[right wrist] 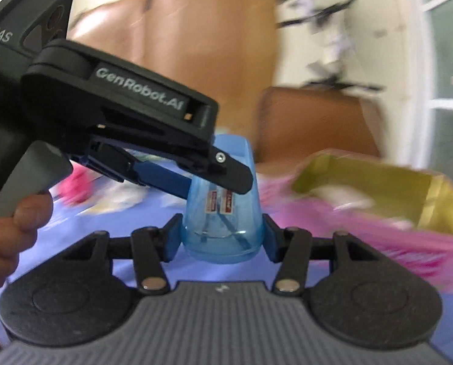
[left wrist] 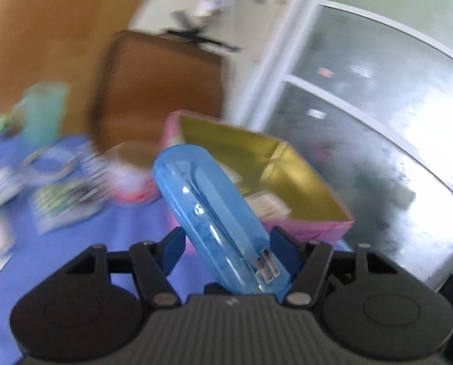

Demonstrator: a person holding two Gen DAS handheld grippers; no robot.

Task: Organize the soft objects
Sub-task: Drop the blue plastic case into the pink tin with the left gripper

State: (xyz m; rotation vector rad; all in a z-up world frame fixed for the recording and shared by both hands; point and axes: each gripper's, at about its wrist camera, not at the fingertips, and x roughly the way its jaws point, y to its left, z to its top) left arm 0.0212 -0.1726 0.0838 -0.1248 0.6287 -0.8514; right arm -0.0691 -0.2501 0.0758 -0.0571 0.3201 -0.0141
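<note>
A clear blue plastic case (left wrist: 214, 210) is held above the purple tablecloth. My left gripper (left wrist: 226, 243) is shut on its near end, and the case sticks up and forward, tilted left. In the right wrist view the same blue case (right wrist: 223, 210) sits between my right gripper's (right wrist: 222, 237) fingers, which press on both of its sides. The left gripper's body (right wrist: 120, 106) reaches in from the left and clamps the case from above. A pink box with a gold inside (left wrist: 287, 179) stands just behind the case and also shows at the right (right wrist: 378, 191).
Blurred packets and a round container (left wrist: 65, 182) lie on the purple cloth (left wrist: 129, 237) at the left, with a teal cup (left wrist: 44, 109) behind. A brown chair (left wrist: 156, 91) stands beyond the table. A glass door (left wrist: 363, 121) is at the right. A person's hand (right wrist: 10, 228) holds the left gripper.
</note>
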